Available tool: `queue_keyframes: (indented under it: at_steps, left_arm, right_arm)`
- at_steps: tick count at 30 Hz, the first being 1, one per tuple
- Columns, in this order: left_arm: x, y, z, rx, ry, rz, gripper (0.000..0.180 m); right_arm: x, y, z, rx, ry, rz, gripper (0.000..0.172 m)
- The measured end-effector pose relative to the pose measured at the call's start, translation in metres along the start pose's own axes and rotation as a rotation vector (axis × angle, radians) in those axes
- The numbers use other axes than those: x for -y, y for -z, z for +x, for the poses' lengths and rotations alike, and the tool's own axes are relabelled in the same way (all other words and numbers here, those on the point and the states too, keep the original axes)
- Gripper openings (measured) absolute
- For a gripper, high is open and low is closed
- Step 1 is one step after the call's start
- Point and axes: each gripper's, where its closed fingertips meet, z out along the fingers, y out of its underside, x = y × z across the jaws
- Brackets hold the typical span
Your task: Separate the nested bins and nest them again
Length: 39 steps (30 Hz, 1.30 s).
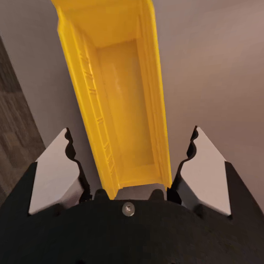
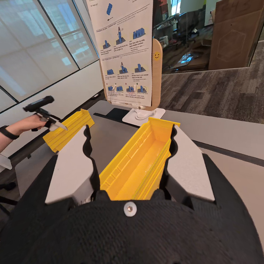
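Left tongs (image 1: 131, 128): spread wide; yellow bin (image 1: 121, 100) lies between them, unclamped.
Right tongs (image 2: 130, 127): apart; second yellow bin (image 2: 142, 161) between, against right pad only.

Both wrist views close above the table (image 2: 114, 135), sharing a yellow bin (image 2: 68, 132).

Dim, motion-blurred left view; right brighter w/ fisheye edges.
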Motion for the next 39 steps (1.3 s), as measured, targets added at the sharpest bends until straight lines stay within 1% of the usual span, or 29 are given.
queue_keyframes:
  at_steps: [4, 7, 9, 10, 14, 16, 18, 20, 23, 24, 25, 27, 29, 32, 34, 39]
  left_arm:
    - [-0.016, -0.024, 0.000, 0.022, 0.070, -0.171, 0.158]
    - [-0.025, -0.035, 0.001, 0.036, 0.105, -0.240, 0.156]
    - [-0.033, -0.041, -0.008, 0.101, 0.102, -0.291, 0.152]
    - [-0.035, -0.042, -0.010, 0.125, 0.095, -0.309, 0.150]
    - [-0.033, -0.038, -0.011, 0.155, 0.079, -0.333, 0.130]
    - [-0.032, -0.036, -0.009, 0.161, 0.098, -0.341, 0.124]
    - [-0.032, -0.035, -0.001, 0.147, 0.141, -0.344, 0.121]
    - [-0.030, -0.033, 0.013, 0.115, 0.173, -0.339, 0.122]
    - [-0.032, -0.032, 0.046, 0.074, 0.185, -0.329, 0.130]
    - [-0.035, -0.032, 0.058, 0.068, 0.166, -0.332, 0.134]
    - [-0.036, -0.031, 0.066, 0.078, 0.133, -0.330, 0.133]
    - [-0.038, -0.032, 0.079, 0.102, 0.071, -0.338, 0.138]
    - [-0.037, -0.034, 0.083, 0.122, 0.043, -0.344, 0.145]
    - [-0.031, -0.038, 0.079, 0.123, 0.026, -0.336, 0.148]
    - [-0.029, -0.040, 0.077, 0.101, 0.029, -0.338, 0.152]
    - [-0.025, -0.040, 0.073, 0.028, 0.023, -0.322, 0.153]
  right_arm:
    - [0.003, 0.005, 0.011, 0.036, 0.013, -0.035, 0.110]
    - [0.007, 0.009, 0.024, 0.035, 0.069, -0.055, 0.108]
    - [0.010, 0.012, 0.035, 0.029, 0.090, -0.063, 0.107]
    - [0.010, 0.013, 0.039, 0.037, 0.093, -0.072, 0.106]
    - [0.006, 0.016, 0.055, 0.071, 0.089, -0.129, 0.103]
    - [0.008, 0.016, 0.062, 0.077, 0.090, -0.133, 0.103]
    - [0.007, 0.015, 0.064, 0.093, 0.085, -0.144, 0.102]
    - [0.005, 0.013, 0.063, 0.119, 0.098, -0.161, 0.101]
    - [0.001, 0.011, 0.061, 0.146, 0.100, -0.184, 0.101]
    - [0.001, 0.010, 0.062, 0.153, 0.094, -0.184, 0.101]
    - [0.000, 0.010, 0.062, 0.161, 0.083, -0.184, 0.101]
    - [-0.002, 0.009, 0.061, 0.182, 0.060, -0.191, 0.100]
    - [-0.003, 0.008, 0.060, 0.193, 0.053, -0.196, 0.101]
    - [-0.005, 0.007, 0.057, 0.201, 0.059, -0.203, 0.101]
    - [-0.005, 0.008, 0.055, 0.211, 0.062, -0.204, 0.101]
    - [-0.006, 0.008, 0.051, 0.227, 0.065, -0.209, 0.100]
